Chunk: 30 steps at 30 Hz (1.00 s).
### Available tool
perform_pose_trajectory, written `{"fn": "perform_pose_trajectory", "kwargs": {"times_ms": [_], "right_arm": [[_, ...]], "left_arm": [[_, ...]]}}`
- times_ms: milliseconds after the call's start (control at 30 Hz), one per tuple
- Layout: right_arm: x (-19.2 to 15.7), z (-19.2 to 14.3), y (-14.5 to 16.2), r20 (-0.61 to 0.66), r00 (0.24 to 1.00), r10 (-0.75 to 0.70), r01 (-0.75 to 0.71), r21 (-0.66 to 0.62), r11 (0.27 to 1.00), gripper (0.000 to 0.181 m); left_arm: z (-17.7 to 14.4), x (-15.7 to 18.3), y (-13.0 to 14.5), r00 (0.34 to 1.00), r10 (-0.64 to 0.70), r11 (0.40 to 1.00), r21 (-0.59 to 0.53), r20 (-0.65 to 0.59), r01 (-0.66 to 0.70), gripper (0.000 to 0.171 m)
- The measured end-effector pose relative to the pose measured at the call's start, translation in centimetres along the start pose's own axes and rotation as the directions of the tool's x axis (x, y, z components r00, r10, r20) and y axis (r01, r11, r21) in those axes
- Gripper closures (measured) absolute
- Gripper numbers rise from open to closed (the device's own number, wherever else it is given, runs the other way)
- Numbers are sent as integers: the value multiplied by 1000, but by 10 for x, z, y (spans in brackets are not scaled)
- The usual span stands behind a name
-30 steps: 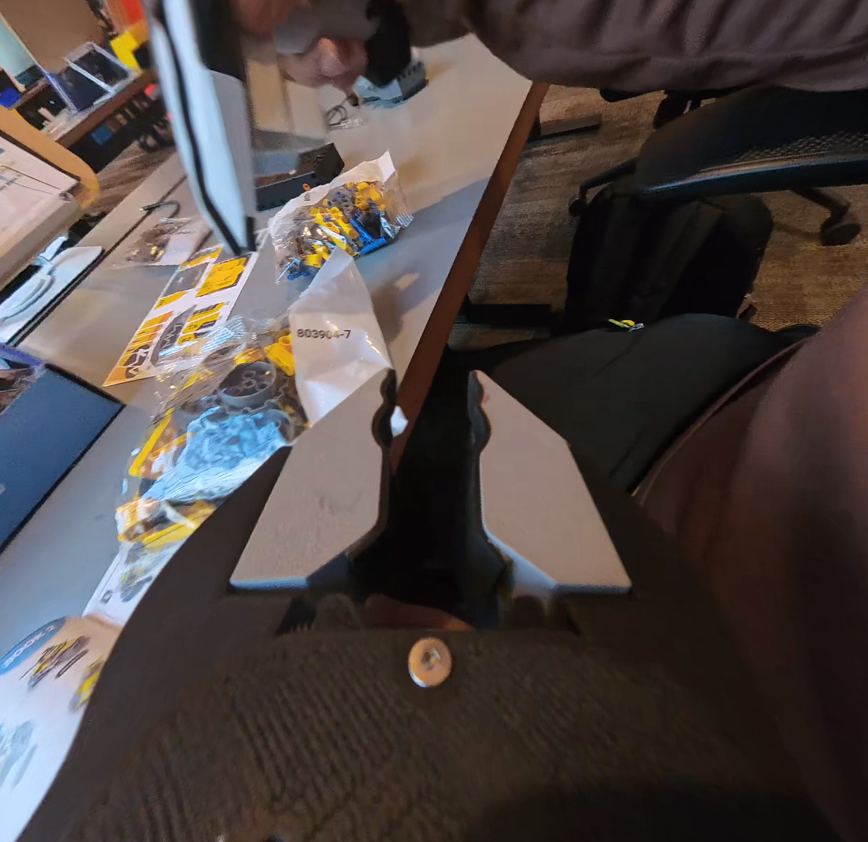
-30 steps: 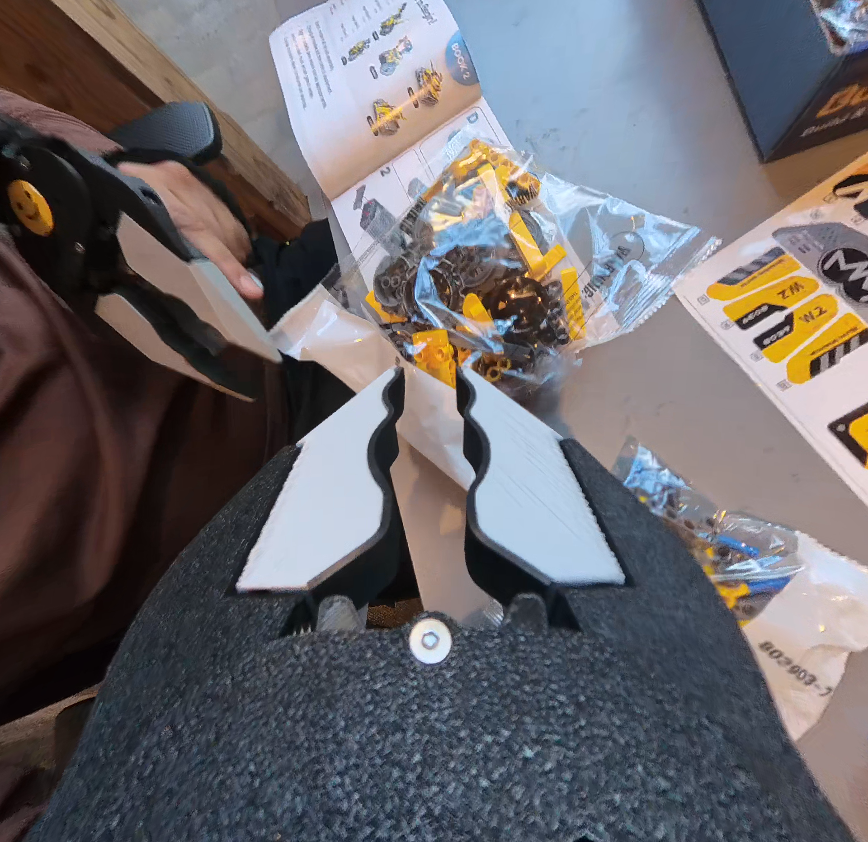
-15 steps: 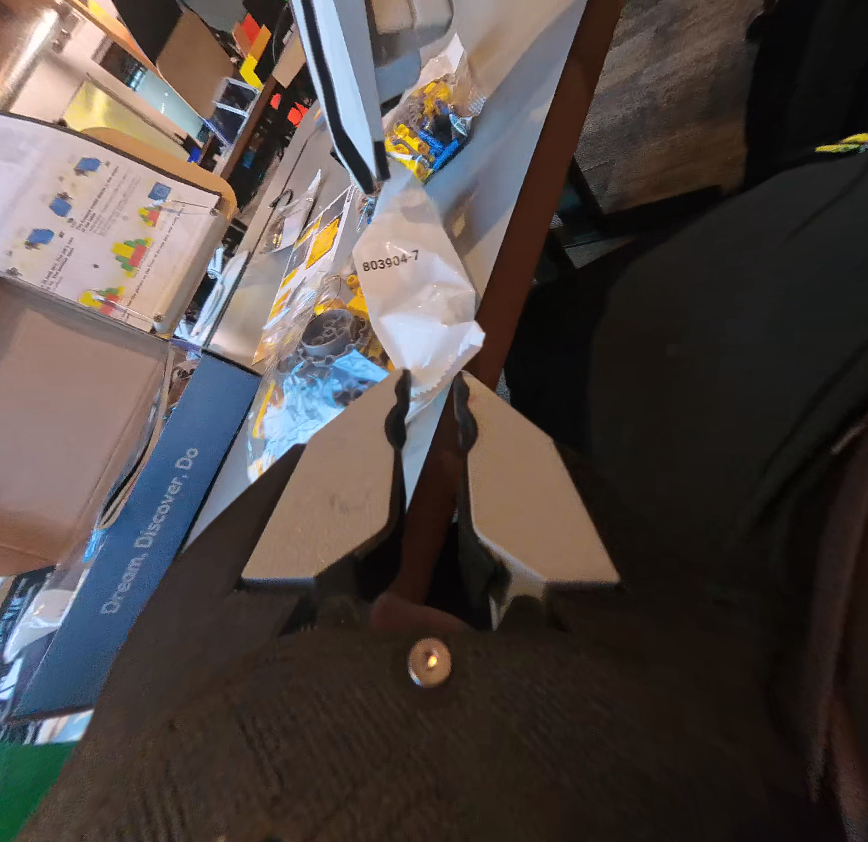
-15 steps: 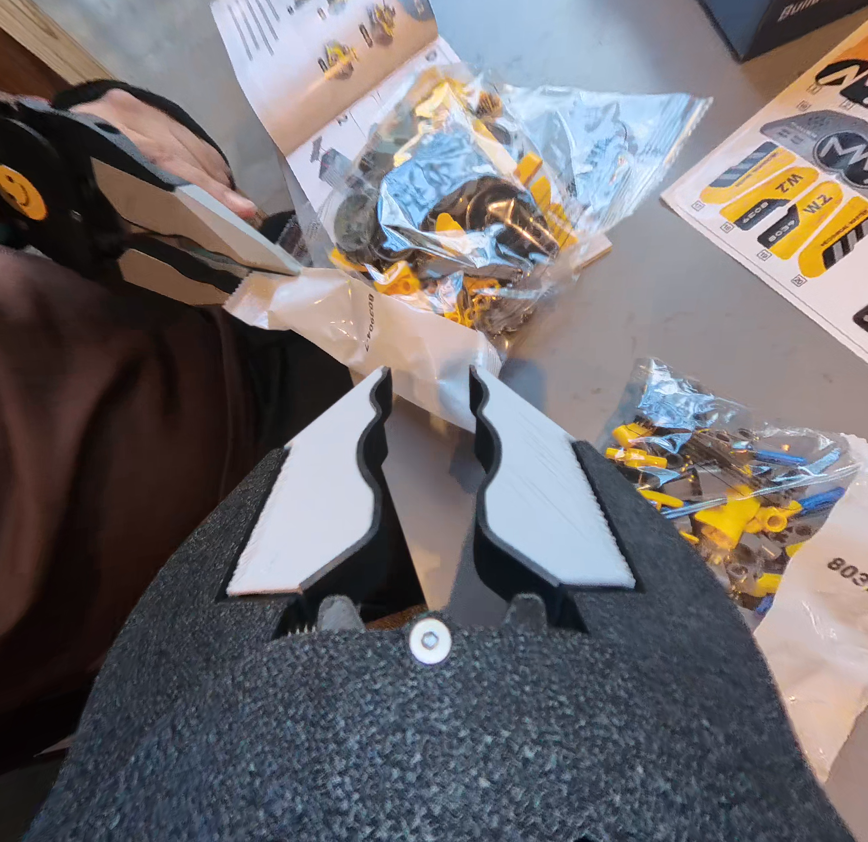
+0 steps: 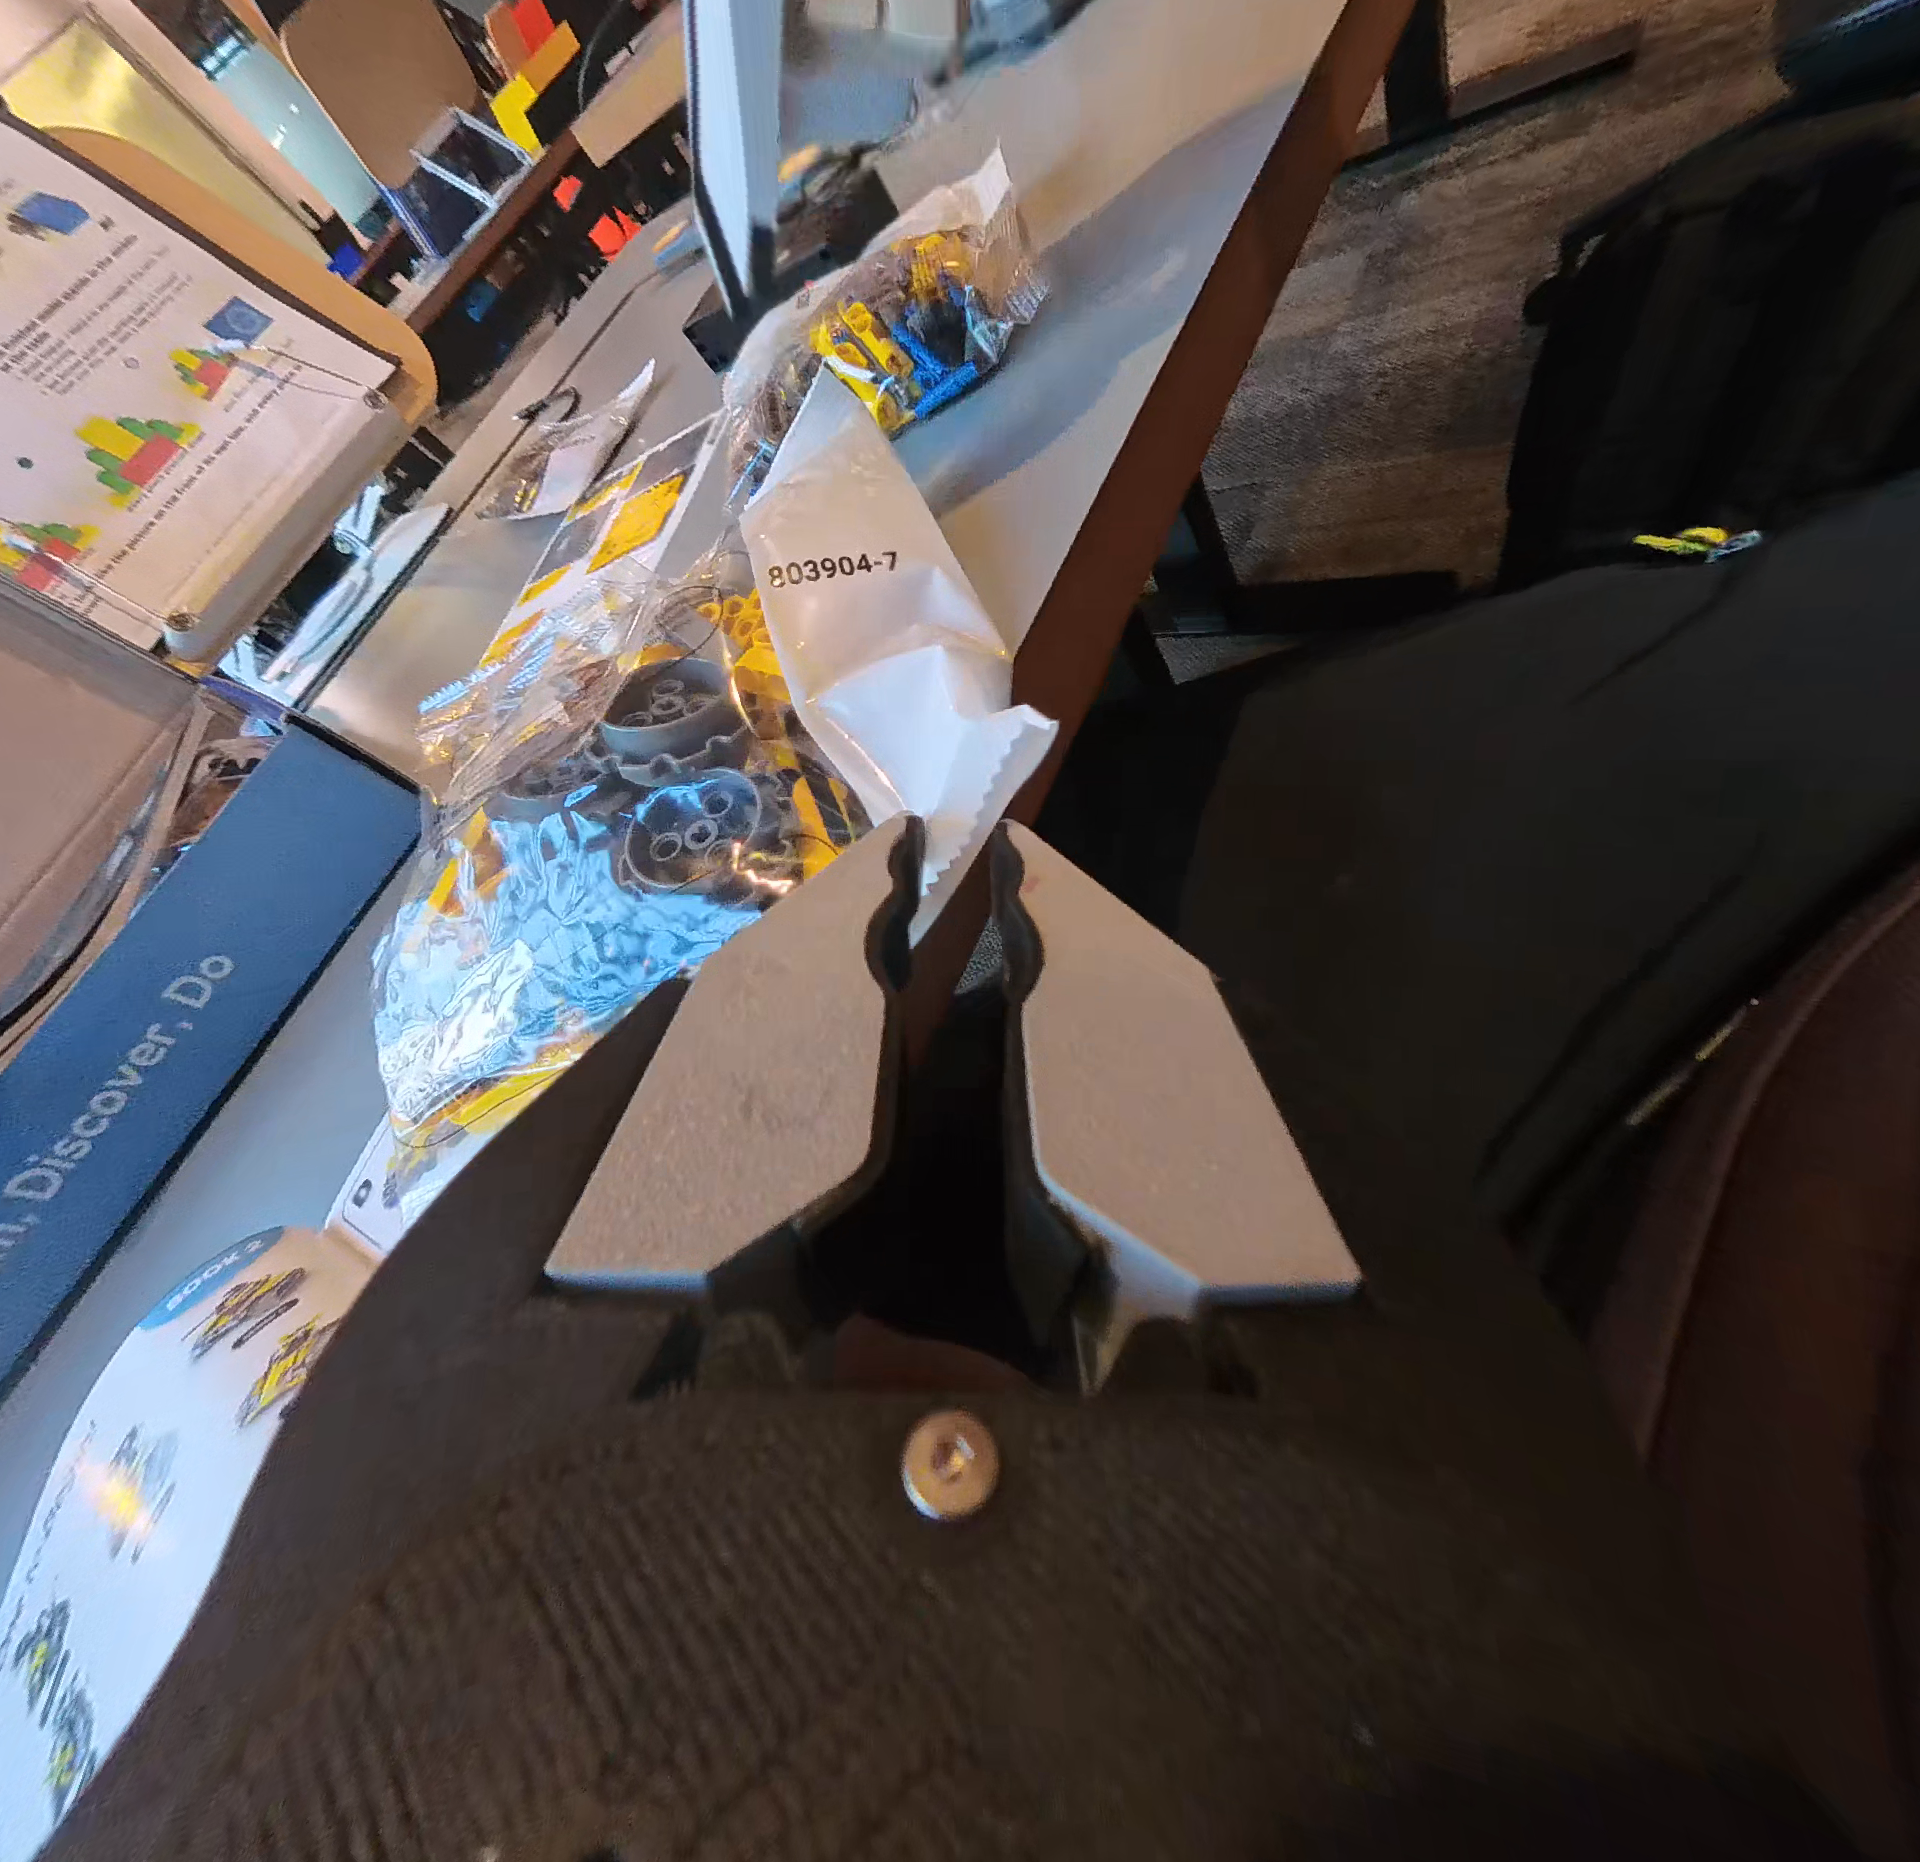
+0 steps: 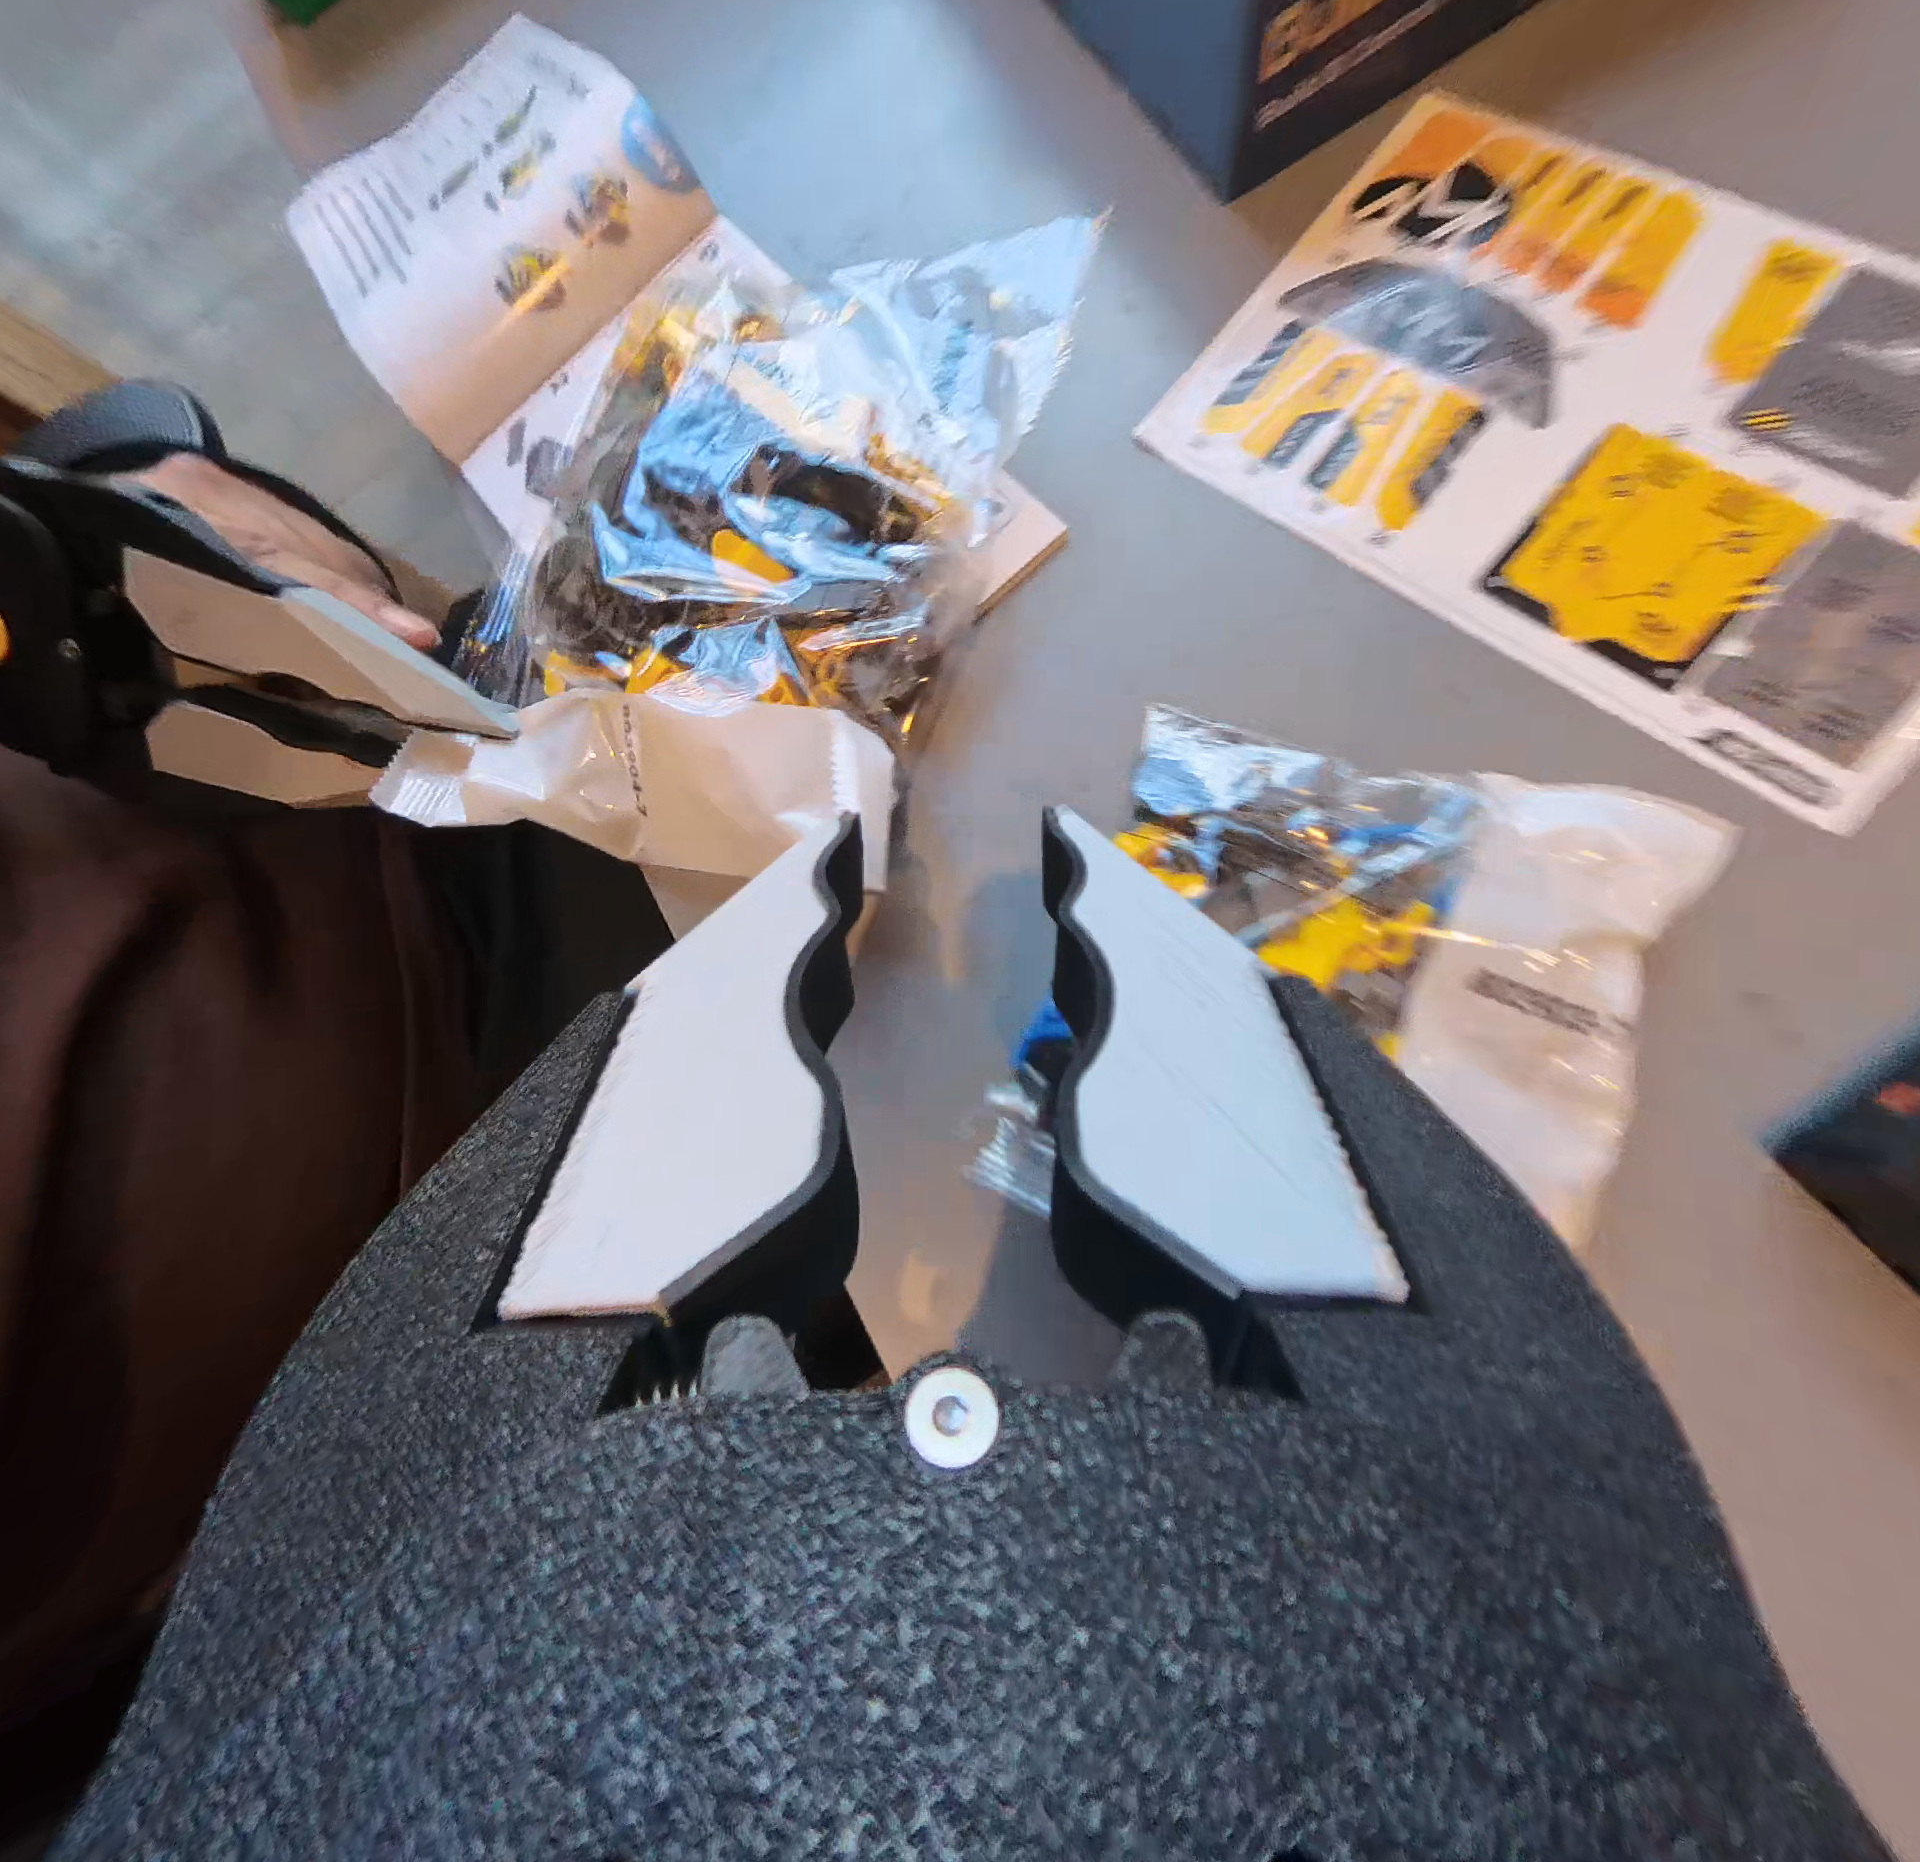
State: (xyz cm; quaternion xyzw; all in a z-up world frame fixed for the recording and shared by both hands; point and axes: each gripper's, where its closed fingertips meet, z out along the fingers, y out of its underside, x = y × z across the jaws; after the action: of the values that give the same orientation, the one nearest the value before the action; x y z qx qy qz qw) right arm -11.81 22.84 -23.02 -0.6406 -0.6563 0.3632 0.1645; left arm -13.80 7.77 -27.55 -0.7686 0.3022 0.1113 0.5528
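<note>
Left claw [image 5: 954,848] pinched the bag [image 5: 665,825] at the tabletop [image 5: 1091,285] edge.
Right claw [image 6: 951,846] gaped empty over bare tabletop between two crinkled bags of yellow parts.

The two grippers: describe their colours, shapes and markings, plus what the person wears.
Each gripper, left and right, has two pale grey wedge fingers with wavy black inner pads, set in a coarse black textured body with one silver screw in the middle. The left gripper's handle shows a yellow round spot at the picture's edge. The person wears a dark brown sleeve.
</note>
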Motion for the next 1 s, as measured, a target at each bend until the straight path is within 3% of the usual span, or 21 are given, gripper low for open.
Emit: {"fn": "perform_pose_trajectory", "kwargs": {"times_ms": [133,267,433,533,667,733,800,900,1000], "right_arm": [[27,-55,-7,-49,992,112,-104,142,984,147],[72,-86,25,-166,956,240,-211,175,962,145],[84,-74,59,-88,907,413,-394,174,903,142],[85,-69,70,-150,893,425,-410,124,904,135],[53,-49,33,-205,941,268,-226,203,953,134],[34,-19,27,-160,960,232,-207,156,966,136],[34,-3,39,-202,963,177,-168,58,984,153],[30,-24,70,-192,980,60,-83,-116,990,180],[46,-67,108,-220,975,-12,-53,-287,956,179]], "left_arm": [[1,2,-1,1000,3,1000,9,12,-3,162],[2,2,-4,1000,-9,1000,19,8,9,162],[3,3,-5,999,-34,999,23,-2,34,162],[5,4,-6,999,-42,999,24,-3,42,162],[7,3,-11,997,-73,997,25,0,73,163],[10,3,-13,995,-98,995,23,-1,98,163],[14,3,-15,994,-107,994,22,-3,107,163],[16,1,-20,995,-101,995,19,-3,101,164],[19,0,-22,993,-114,993,19,-29,115,164]]}}
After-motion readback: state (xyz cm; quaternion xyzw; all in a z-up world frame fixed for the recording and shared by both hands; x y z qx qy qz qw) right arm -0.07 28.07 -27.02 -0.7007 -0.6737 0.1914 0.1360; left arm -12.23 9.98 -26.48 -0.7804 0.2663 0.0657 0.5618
